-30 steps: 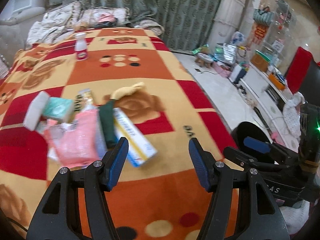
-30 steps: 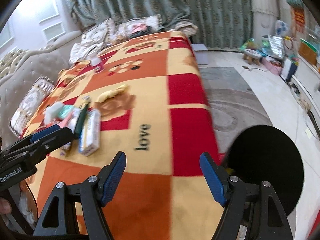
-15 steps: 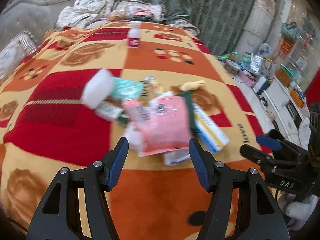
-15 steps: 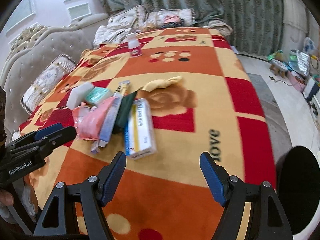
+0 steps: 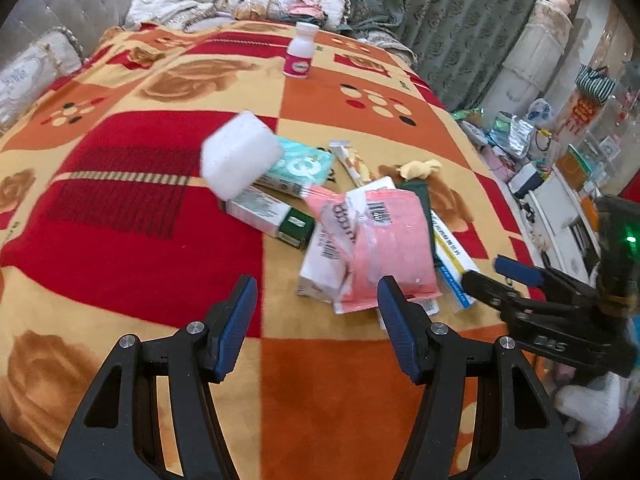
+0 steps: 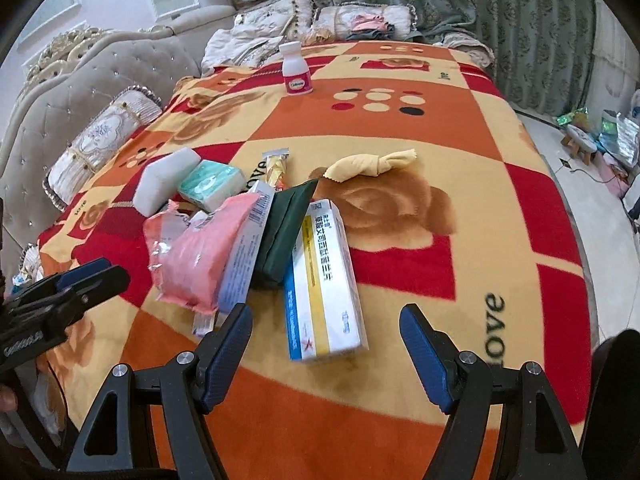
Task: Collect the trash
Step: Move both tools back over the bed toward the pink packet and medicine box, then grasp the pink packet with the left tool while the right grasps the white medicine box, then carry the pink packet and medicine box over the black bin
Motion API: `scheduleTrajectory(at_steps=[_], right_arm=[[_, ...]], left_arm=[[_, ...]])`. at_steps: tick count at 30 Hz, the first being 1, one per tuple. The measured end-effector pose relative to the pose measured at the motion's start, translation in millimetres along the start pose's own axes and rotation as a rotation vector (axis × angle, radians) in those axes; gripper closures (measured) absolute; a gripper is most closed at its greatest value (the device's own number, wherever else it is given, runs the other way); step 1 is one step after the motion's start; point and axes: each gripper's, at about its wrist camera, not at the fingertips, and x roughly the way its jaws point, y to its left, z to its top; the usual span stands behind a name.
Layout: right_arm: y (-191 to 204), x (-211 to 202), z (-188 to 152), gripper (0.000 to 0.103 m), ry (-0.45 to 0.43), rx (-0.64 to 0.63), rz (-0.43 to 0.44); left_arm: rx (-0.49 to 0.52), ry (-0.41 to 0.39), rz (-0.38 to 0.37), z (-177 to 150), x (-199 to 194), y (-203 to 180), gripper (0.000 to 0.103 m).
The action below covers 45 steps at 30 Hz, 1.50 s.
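Orange-red patterned blanket (image 6: 400,120) on bed fills both views, trash pile at centre. Black bin (image 6: 616,392), lower right of right view, contents unseen. White-blue-yellow box (image 6: 324,280) just above right gripper (image 6: 326,346), long axis running up frame; right nearer. Pink packet (image 5: 396,248) just above left gripper (image 5: 316,320). Both jaws parted, empty.

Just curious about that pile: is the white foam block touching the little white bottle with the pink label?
Apart. The right wrist view shows the white foam block in the pile, and the bottle standing alone far up the blanket, bare blanket between them.
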Motion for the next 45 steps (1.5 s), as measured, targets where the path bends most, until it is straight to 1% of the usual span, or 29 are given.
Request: scheduleTrajectory(at_steps=[5,7,11,14,15,16,17,18,23,24,25,26,27,29,30,32,33,35,36,38,41,45], right_arm=[[-7,21,8,0.029,0.033,-0.008,-0.013],[-10,28,10,0.029,0.044,-0.010,-0.010],[-16,38,15,0.029,0.048,-0.002,0.030],[-12,44,17,0.030,0.043,-0.015,0.043],[-9,46,17,0.035,0.040,-0.028,0.044],[-8,47,17,0.046,0.037,-0.037,0.041],[-7,48,16,0.052,0.033,-0.048,0.028],[-8,46,16,0.055,0.025,-0.050,0.023],[-29,30,3,0.056,0.016,0.001,0.020],[-35,25,-1,0.056,0.016,0.013,0.016],[-41,20,-7,0.056,0.020,0.025,0.011],[-45,16,-11,0.056,0.026,0.035,0.005],[-49,13,-16,0.056,0.033,0.043,0.000],[-56,8,-23,0.055,0.044,0.057,0.003],[-57,7,-25,0.055,0.046,0.061,0.011],[-57,7,-26,0.051,0.041,0.070,0.020],[-56,8,-26,0.049,0.040,0.068,0.018],[-51,9,-24,0.049,0.034,0.050,0.008],[-48,10,-23,0.050,0.029,0.038,0.011],[-45,11,-24,0.056,0.020,0.020,0.004],[-47,6,-27,0.056,0.011,0.024,0.009],[-56,-16,-31,0.056,-0.027,0.052,0.007]], left_arm=[[0.011,0.020,-0.041,7,8,-15,0.042],[0.020,0.024,-0.046,10,11,-21,0.042],[0.034,0.033,-0.047,15,18,-30,0.042],[0.044,0.039,-0.042,18,24,-37,0.042],[0.047,0.043,-0.038,19,28,-40,0.042],[0.050,0.048,-0.035,20,32,-43,0.042],[0.052,0.052,-0.033,20,34,-43,0.042],[0.056,0.056,-0.030,21,38,-45,0.042],[0.097,0.066,-0.035,22,49,-57,0.042],[0.118,0.068,-0.035,20,51,-60,0.045],[0.126,0.072,-0.040,19,52,-61,0.051],[0.134,0.088,-0.045,18,55,-63,0.062],[0.136,0.102,-0.045,16,57,-63,0.067],[0.126,0.099,-0.051,14,56,-60,0.071],[0.121,0.101,-0.058,14,54,-59,0.073],[0.104,0.102,-0.082,15,48,-57,0.074],[0.099,0.094,-0.093,15,42,-56,0.074],[0.109,0.071,-0.103,17,30,-57,0.074],[0.114,0.063,-0.108,19,25,-58,0.074],[0.123,0.052,-0.117,19,17,-62,0.074],[0.143,0.040,-0.127,20,9,-72,0.074],[0.175,0.033,-0.152,16,4,-92,0.074]])
